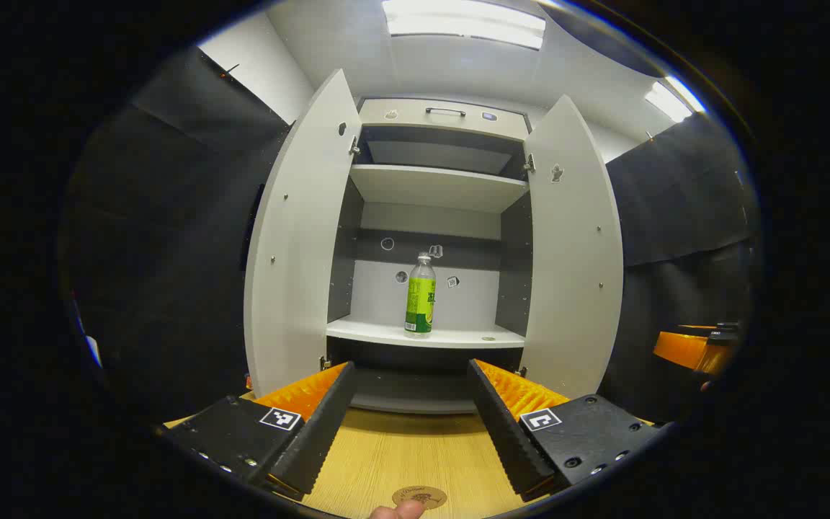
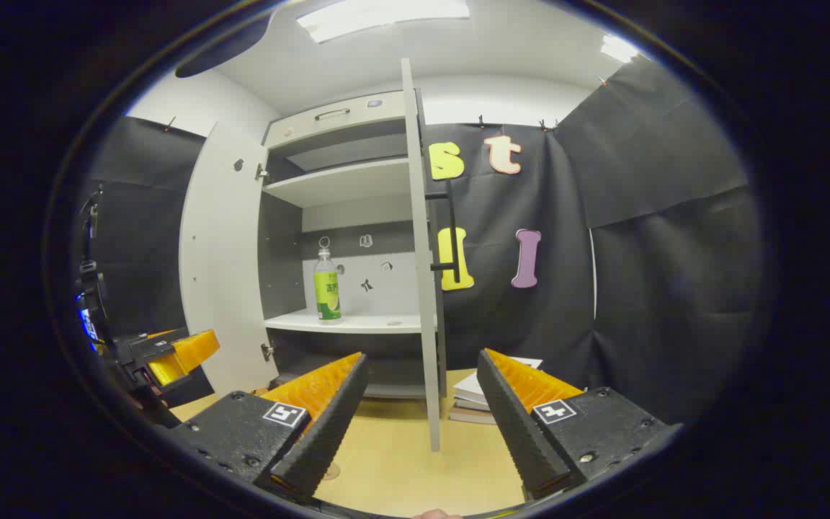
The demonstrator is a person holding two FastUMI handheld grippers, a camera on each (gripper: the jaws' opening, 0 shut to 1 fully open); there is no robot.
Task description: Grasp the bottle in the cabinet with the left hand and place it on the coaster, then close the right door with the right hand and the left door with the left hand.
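A: In the left gripper view, your left gripper (image 1: 409, 418) is gaping empty; the green-labelled clear plastic bottle (image 1: 420, 295) is standing mid-shelf, the round brown coaster (image 1: 419, 496) waiting at the bench's near edge.

B: In the right gripper view, your right gripper (image 2: 421, 411) is gaping too, both white cabinet doors (image 2: 421, 252) hanging wide. Everything's still left.

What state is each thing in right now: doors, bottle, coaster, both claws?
Left door: swung wide open.
Right door: swung wide open.
Bottle: upright on the cabinet shelf, capped, ungrasped.
Coaster: bare on the table, in front of the cabinet.
Left claw: open, holding nothing, aimed at the bottle.
Right claw: open, holding nothing, facing the right door's edge.
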